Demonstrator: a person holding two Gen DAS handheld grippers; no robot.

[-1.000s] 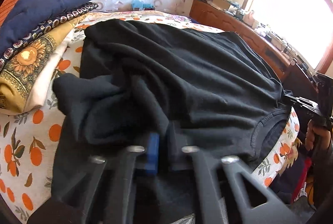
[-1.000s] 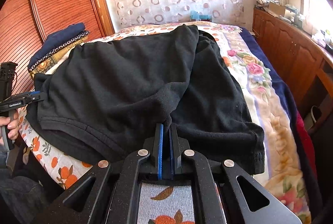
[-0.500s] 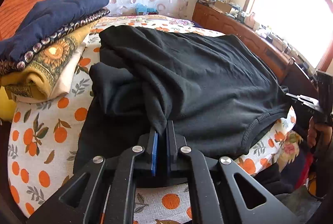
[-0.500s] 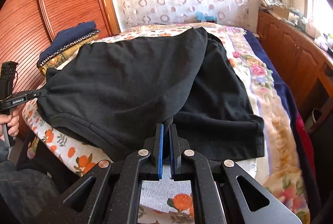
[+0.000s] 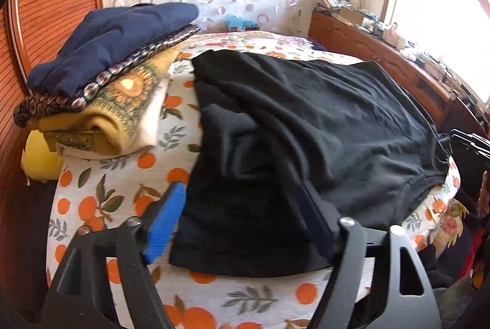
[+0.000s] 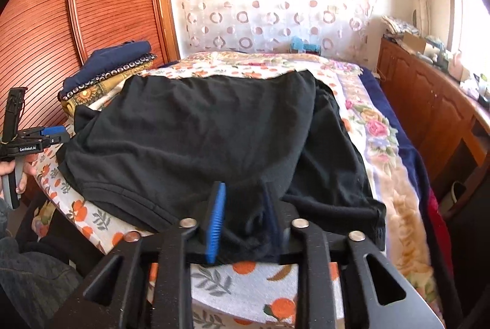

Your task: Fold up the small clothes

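A black garment (image 5: 321,127) lies spread on the orange-print bedsheet (image 5: 122,185); it also shows in the right wrist view (image 6: 214,133). My left gripper (image 5: 242,212) is open, its blue pads apart, with the garment's near left edge lying between the fingers. My right gripper (image 6: 245,215) is open too, and the garment's near edge lies loose between its fingers. The left gripper also shows at the left of the right wrist view (image 6: 53,133).
A stack of folded clothes (image 5: 104,78) with a navy piece on top sits at the bed's left by the wooden wardrobe (image 6: 76,7). A wooden sideboard (image 6: 428,102) runs along the right under the window. A floral blanket (image 6: 376,130) covers the bed's right side.
Both grippers were shut on the black garment and pulled it toward the near edge of the bed. Now both have opened and the garment lies released on the sheet.
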